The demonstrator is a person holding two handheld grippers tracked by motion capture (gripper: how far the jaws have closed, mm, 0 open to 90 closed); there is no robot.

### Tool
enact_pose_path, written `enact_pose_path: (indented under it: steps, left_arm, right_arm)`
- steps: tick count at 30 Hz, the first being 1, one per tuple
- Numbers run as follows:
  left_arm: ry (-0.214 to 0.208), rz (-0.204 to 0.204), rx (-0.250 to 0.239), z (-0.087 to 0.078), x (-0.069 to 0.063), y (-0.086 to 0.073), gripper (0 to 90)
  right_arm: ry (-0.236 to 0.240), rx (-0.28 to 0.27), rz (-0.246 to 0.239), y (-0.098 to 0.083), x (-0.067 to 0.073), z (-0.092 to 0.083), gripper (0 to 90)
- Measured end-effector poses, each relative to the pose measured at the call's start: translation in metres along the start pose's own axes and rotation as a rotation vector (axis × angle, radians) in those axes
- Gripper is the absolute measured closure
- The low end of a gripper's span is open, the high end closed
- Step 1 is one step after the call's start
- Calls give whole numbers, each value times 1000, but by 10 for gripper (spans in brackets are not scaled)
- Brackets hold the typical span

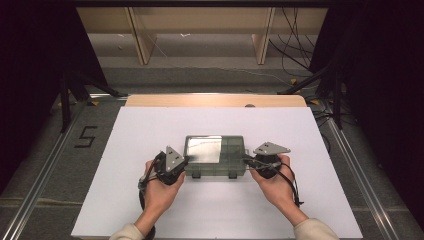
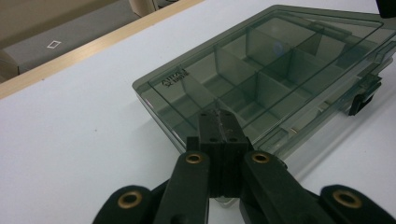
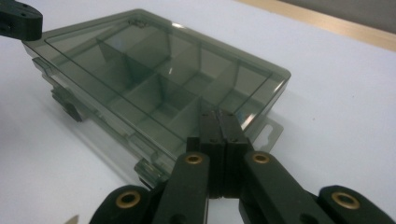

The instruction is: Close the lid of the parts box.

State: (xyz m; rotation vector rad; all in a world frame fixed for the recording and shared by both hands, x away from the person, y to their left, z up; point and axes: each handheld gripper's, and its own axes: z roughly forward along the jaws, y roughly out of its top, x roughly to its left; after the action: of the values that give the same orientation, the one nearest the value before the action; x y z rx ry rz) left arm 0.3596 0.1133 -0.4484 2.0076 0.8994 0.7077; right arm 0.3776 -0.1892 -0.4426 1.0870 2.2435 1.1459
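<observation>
White sheeting covers the counter [image 1: 150, 200], dark surroundings hiding the room's edges. High view: a smoky compartment box [image 1: 215, 155] sits at centre, left gripper [image 1: 184, 161] and right gripper [image 1: 246, 160] at its ends, fingertips hard to make out. Left gripper view: fingers [image 2: 218, 126] pressed together against the box's near edge, its right corner cut off. Right gripper view: fingers [image 3: 219, 123] likewise pressed together at the lid's rim.

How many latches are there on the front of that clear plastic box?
2. Both sit on the near edge of the box: the left latch toward the left gripper, the right latch toward the right gripper. None seems hidden.
</observation>
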Motion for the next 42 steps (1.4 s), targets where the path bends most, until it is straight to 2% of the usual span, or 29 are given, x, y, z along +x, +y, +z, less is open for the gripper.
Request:
enact_pose_path:
  steps: [2,3,4,5,6,7,8,9,11,17,19,22,30,32,33,34,36,37,38,39,42]
  left_arm:
    - [-3,-22,1,2,-1,-2,899]
    - [-10,-15,4,3,-1,-2,899]
    - [-5,14,29,2,0,-3,899]
    - [-12,-11,18,4,-1,-4,899]
    - [-8,3,20,4,-1,-4,899]
    - [-11,5,25,5,-1,-4,899]
    - [-13,-9,25,6,-2,-5,899]
    - [-17,51,64,4,2,-5,899]
    - [-19,38,70,5,0,-7,899]
    - [-26,63,84,6,1,-7,899]
    - [-24,48,84,7,-1,-9,899]
    - [-23,59,86,7,0,-8,899]
    - [-34,43,78,7,-1,-9,898]
    - [-35,36,75,7,-1,-10,894]
    - [-35,-12,31,8,-4,-11,884]
    - [-41,-12,29,7,-4,-11,872]
    - [-37,-52,-6,2,-5,-10,848]
    - [-31,-44,-29,-2,-4,-9,825]
    - [-25,-33,-45,-5,-4,-8,783]
    - [-19,-55,-66,-9,-5,-7,748]
    - [-29,-67,-120,-21,-8,-6,568]
  right_arm:
    - [-1,12,3,-2,0,2,900]
    - [-1,17,1,-2,0,2,900]
    - [0,21,-1,-3,0,3,900]
    - [-2,29,9,-4,0,4,900]
    - [3,34,11,-5,0,5,900]
    - [1,32,-9,-6,-1,6,900]
    - [1,38,6,-6,0,6,900]
    - [0,42,1,-7,1,7,900]
    - [-1,45,1,-8,1,8,900]
    - [-5,39,-11,-9,0,9,900]
    - [-4,38,-11,-9,0,9,900]
    - [-1,42,0,-9,1,9,900]
    - [-1,43,4,-9,1,9,899]
    - [-1,36,-11,-10,-1,9,861]
    - [-2,32,2,-10,-1,8,837]
    - [8,19,-3,-10,-2,7,803]
    - [21,-11,-1,-10,-2,3,733]
    - [31,-29,2,-10,-3,1,701]
    - [47,-57,2,-10,-4,-1,653]
    - [60,-62,-4,-9,-5,-4,618]
    - [108,-120,-15,-10,-8,-14,465]
